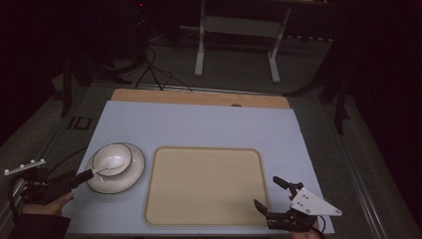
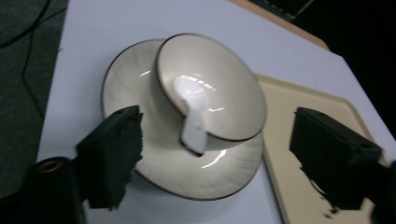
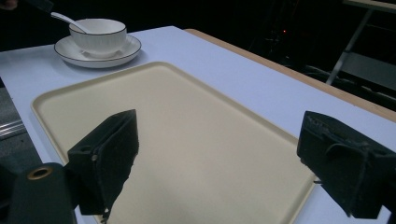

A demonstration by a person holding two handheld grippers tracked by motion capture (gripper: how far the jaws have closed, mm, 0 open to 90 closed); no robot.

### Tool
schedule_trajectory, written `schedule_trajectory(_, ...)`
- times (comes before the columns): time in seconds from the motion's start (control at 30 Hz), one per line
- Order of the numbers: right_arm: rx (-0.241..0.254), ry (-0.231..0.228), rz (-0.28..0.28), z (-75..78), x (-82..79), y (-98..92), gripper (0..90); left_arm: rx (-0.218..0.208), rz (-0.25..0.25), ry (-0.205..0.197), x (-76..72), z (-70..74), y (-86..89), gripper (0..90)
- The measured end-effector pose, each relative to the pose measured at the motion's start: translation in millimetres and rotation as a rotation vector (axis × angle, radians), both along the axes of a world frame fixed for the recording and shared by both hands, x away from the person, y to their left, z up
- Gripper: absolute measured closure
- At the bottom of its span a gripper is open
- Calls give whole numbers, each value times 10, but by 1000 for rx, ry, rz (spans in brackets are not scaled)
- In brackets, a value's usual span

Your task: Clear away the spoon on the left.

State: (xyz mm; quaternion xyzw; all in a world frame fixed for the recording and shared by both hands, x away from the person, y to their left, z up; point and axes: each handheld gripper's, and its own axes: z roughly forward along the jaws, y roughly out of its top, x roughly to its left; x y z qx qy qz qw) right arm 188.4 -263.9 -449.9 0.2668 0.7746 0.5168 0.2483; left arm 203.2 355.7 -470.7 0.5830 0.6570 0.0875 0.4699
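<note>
While the white ceramic spoon [image 2: 192, 119] rests in the dark-rimmed white bowl [image 2: 233, 93] on its matching saucer [image 2: 126, 84] at the tabletop's [image 1: 199, 124] left, the left claw [image 2: 215, 149] hovers spread around the spoon's handle, not gripping. The right claw [image 3: 217, 168] stands spread above the beige plastic tray [image 3: 187, 116], holding nothing.

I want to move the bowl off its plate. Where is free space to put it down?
The whole beige tray is bare, between the plate and the right gripper. The blue table beyond the tray is also bare. It is crowded only around the bowl, spoon and left gripper.
</note>
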Motion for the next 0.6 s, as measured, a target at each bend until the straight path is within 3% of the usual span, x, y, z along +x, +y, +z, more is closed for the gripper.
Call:
schedule_trajectory(0.17,-1,1,-1,-3,2,3,128,-59,24,51,41,-95,27,289)
schedule_trajectory(0.4,-2,1,0,-2,0,2,128,-82,35,110,126,-151,37,412)
schedule_trajectory(0.6,-2,0,0,-3,0,1,128,-98,5,130,176,-222,28,536)
